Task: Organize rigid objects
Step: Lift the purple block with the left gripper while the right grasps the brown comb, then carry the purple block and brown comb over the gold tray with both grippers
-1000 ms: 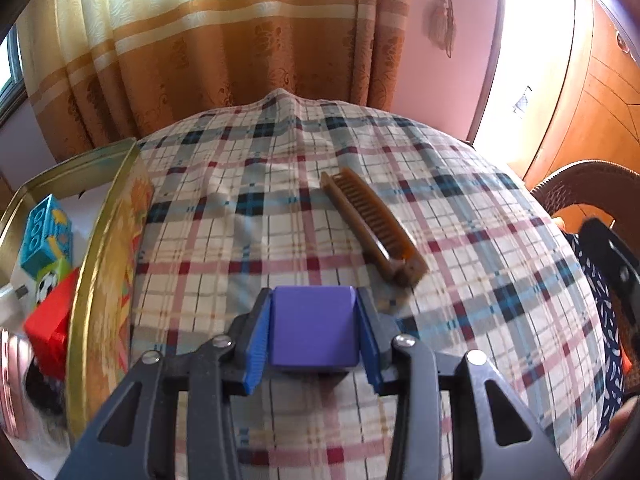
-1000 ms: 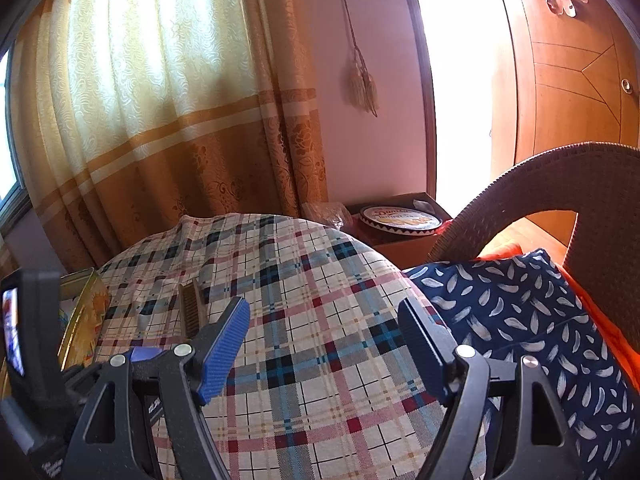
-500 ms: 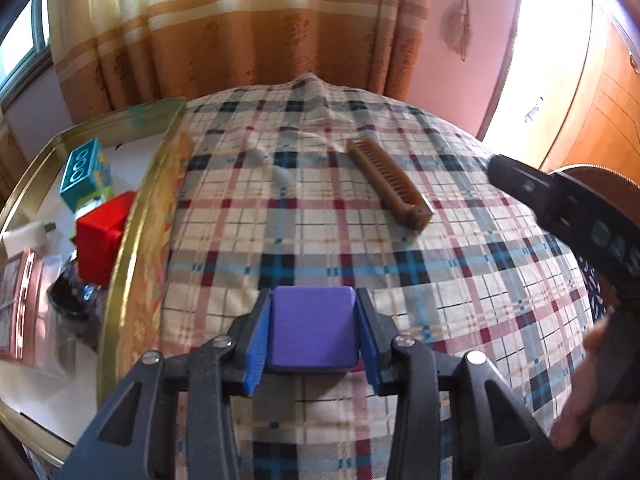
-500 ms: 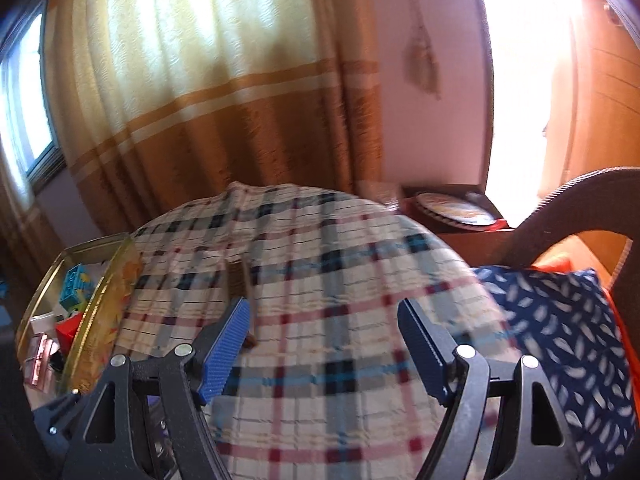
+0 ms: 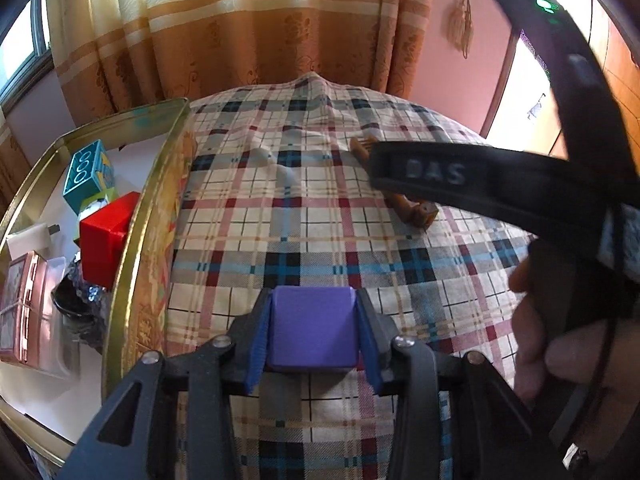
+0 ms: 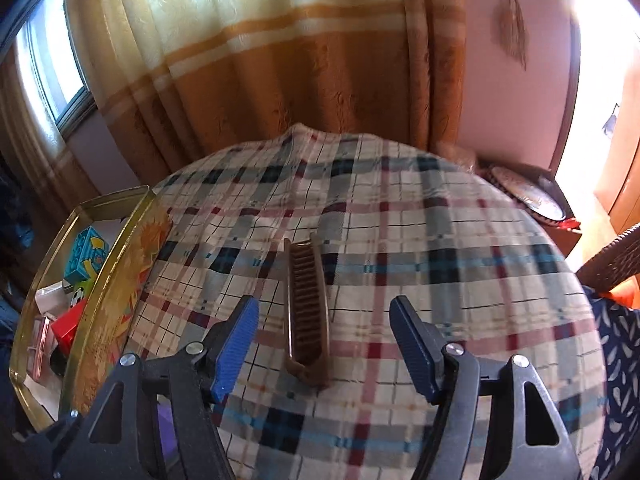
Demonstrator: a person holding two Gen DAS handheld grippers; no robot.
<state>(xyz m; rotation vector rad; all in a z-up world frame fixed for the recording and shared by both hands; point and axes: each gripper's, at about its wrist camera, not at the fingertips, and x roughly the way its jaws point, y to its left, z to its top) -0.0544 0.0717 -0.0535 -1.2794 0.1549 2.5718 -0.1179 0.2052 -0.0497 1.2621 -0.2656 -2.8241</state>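
Observation:
My left gripper (image 5: 312, 340) is shut on a purple block (image 5: 313, 330) and holds it above the plaid cloth, just right of the gold tin's (image 5: 132, 240) rim. The tin holds a red block (image 5: 105, 236), a teal block (image 5: 85, 174) and other small items. A brown comb (image 6: 306, 308) lies on the cloth. My right gripper (image 6: 326, 344) is open, its jaws on either side of the comb's near end, above it. In the left wrist view the right gripper's body hides most of the comb (image 5: 416, 212).
The plaid cloth (image 6: 440, 240) covers a rounded table. An orange curtain hangs behind it. A wicker chair (image 6: 612, 264) with a blue patterned cushion (image 6: 620, 360) stands at the right. A round decorated plate (image 6: 528, 194) lies on a low stand at the far right.
My right gripper has swung left and forward over the table and now straddles the comb. My left gripper has kept the purple block and drawn back a little beside the tin.

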